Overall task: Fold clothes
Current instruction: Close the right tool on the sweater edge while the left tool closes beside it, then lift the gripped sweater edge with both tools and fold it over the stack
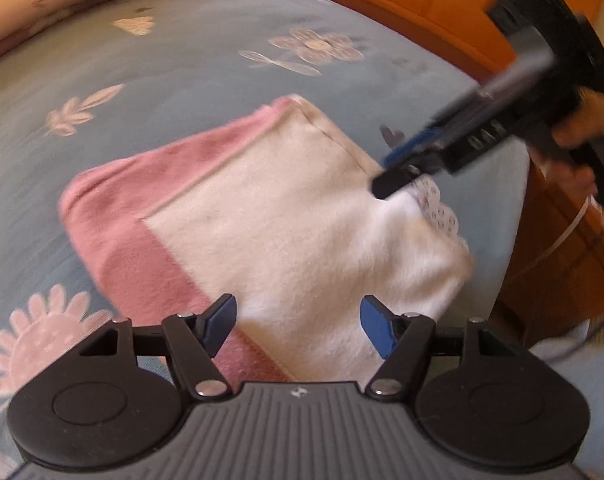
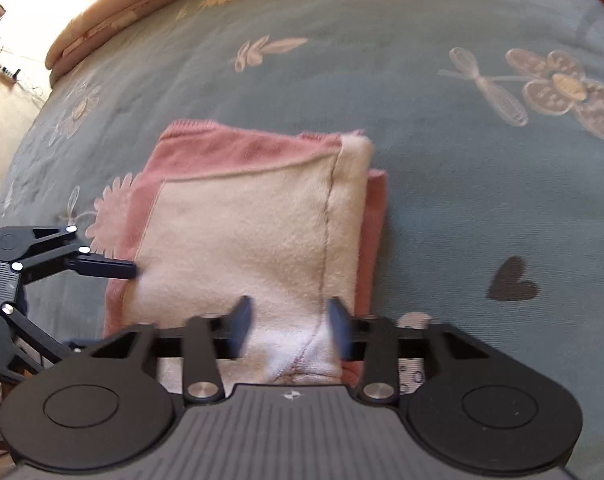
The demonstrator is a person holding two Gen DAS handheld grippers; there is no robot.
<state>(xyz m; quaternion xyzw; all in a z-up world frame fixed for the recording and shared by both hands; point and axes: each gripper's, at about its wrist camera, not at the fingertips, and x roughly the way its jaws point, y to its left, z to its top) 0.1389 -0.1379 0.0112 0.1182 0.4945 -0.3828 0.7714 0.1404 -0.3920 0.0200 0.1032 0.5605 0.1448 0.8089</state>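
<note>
A folded cream and pink fleece garment (image 1: 286,216) (image 2: 242,232) lies flat on the blue flowered bedspread (image 1: 182,72) (image 2: 442,200), with white lace trim (image 1: 438,204) at one corner. My left gripper (image 1: 298,324) hovers open over the garment's near edge, nothing between its pads. One of its fingers (image 2: 106,268) shows at the garment's left edge in the right wrist view. My right gripper (image 2: 290,320) (image 1: 398,166) stands open above the lace corner. The cloth lies between and below its fingers, and the pads do not press on it.
A wooden bed frame (image 1: 422,4) curves along the bed's far side. A rolled beige blanket (image 1: 62,4) (image 2: 102,28) lies along another edge. A person's hand (image 1: 582,128) holds the right gripper's handle. A white cable (image 1: 562,236) hangs by the frame. A power strip (image 2: 6,72) lies on the floor.
</note>
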